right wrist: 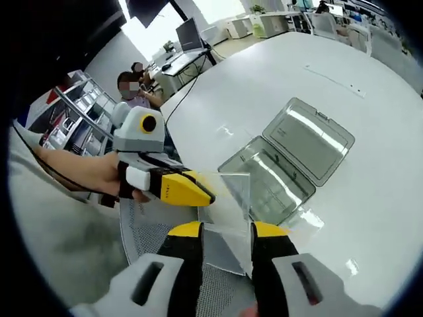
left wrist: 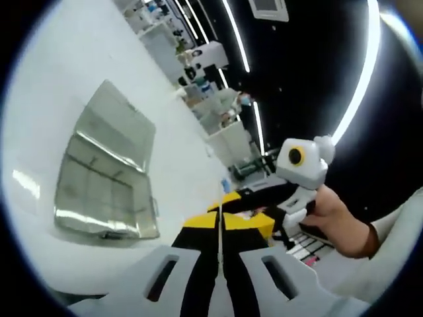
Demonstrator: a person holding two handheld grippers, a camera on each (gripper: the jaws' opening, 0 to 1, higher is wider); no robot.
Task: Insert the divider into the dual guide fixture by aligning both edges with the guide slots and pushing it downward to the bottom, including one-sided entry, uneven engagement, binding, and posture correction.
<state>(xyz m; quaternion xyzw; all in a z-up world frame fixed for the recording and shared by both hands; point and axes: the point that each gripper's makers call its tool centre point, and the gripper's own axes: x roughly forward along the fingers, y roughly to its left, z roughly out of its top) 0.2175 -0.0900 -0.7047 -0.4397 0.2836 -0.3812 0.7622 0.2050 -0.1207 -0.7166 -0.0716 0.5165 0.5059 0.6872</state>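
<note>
The divider (right wrist: 232,198) is a thin clear sheet. My left gripper (left wrist: 219,221) is shut on it, and its edge (left wrist: 218,246) shows as a pale line between the yellow-tipped jaws. In the right gripper view the left gripper (right wrist: 198,193) comes in from the left, held by a hand, and pinches the sheet's upper corner. My right gripper (right wrist: 227,231) stands open, jaws apart, with the sheet in the gap; contact with them is unclear. The right gripper (left wrist: 285,221) also appears in the left gripper view. The clear fixture box (right wrist: 274,181) (left wrist: 99,198) lies on the white table with its lid open.
The white table (right wrist: 344,99) stretches wide around the box. A grey mesh surface (right wrist: 135,228) lies under the grippers near the table edge. People sit at desks (right wrist: 135,82) behind, with shelves (right wrist: 79,105) and white cabinets (left wrist: 231,142) further off.
</note>
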